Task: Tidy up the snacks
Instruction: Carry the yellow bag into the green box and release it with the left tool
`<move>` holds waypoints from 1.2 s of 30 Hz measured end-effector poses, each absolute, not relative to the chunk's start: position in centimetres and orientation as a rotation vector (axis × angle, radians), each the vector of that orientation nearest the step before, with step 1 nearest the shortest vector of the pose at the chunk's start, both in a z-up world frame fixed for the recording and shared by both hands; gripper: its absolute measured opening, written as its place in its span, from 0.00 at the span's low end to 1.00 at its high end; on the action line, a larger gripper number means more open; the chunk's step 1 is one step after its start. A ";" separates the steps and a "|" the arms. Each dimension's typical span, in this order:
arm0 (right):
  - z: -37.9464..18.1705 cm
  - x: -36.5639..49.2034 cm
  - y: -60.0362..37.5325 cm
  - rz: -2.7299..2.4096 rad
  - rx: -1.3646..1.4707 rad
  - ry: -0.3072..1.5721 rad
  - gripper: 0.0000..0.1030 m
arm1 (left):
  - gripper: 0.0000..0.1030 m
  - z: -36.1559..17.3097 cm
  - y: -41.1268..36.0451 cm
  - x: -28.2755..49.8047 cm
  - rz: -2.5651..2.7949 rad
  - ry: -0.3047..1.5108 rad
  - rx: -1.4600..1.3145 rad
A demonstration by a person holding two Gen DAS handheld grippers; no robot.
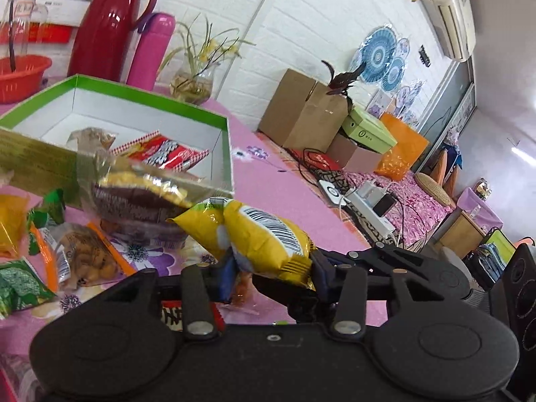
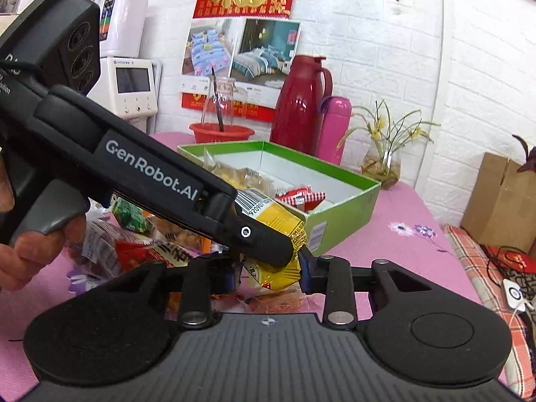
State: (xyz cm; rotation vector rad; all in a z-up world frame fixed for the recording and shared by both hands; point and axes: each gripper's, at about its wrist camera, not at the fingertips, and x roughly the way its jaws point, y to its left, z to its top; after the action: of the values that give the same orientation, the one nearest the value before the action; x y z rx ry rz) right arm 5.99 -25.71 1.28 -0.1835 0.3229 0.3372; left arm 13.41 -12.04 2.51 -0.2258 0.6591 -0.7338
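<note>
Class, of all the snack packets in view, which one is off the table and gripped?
The yellow packet with the barcode, clamped in the left gripper. The other packets lie on the pink tablecloth or inside the green box.

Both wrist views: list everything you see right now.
yellow snack packet: one, yellow, between the left jaws
green box: one, green outside, white inside, on the table
red-and-white packet: one, inside the box
loose snack packets: several, green, orange, clear, on the table before the box
thermos jug: one, red, behind the box
flask: one, pink, beside the jug
vase: one, clear glass, behind the box
left gripper: black, shut on the yellow packet
right gripper: black, jaws flanking that packet; grip unclear
</note>
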 end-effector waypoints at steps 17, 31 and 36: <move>5.0 10.0 -24.8 0.298 -0.194 0.171 0.55 | 0.24 7.2 -11.3 17.6 -0.722 0.523 -0.204; 3.9 17.5 -25.7 0.242 -0.196 0.193 0.55 | 0.24 5.5 -12.6 26.1 -0.747 0.550 -0.206; 2.5 20.2 -25.4 0.232 -0.235 0.255 0.66 | 0.80 4.0 -12.8 28.2 -0.697 0.590 -0.184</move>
State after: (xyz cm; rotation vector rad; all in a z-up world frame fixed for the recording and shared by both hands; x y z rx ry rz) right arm 20.20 -25.35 2.46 -0.2347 0.2551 0.2324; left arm 28.19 -12.84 3.99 -0.1840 0.5897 -0.6969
